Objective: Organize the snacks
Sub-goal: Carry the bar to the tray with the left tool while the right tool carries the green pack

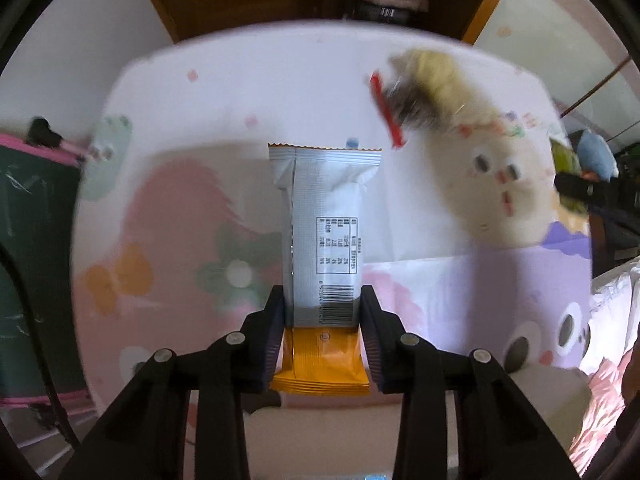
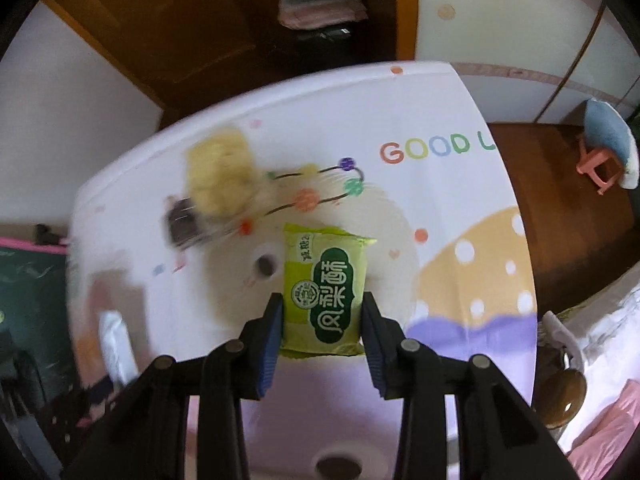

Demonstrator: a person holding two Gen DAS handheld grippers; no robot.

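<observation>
My left gripper (image 1: 322, 300) is shut on a long silver and orange snack packet (image 1: 325, 216), held above the cartoon-print tablecloth (image 1: 192, 208); the packet's printed back faces the camera. My right gripper (image 2: 323, 306) is shut on a green pineapple-cake packet (image 2: 325, 292), held above the tablecloth (image 2: 440, 184). A blurred bag of yellow and dark snacks (image 1: 424, 88) lies on the table at the far right of the left wrist view and shows at the left in the right wrist view (image 2: 216, 192).
A white packet (image 2: 116, 344) lies near the table's left edge. A dark chalkboard with a pink frame (image 1: 36, 240) stands left of the table. A wooden cabinet (image 2: 200, 32) is behind it. A pink stool with a blue cushion (image 2: 604, 148) stands at the right on the wooden floor.
</observation>
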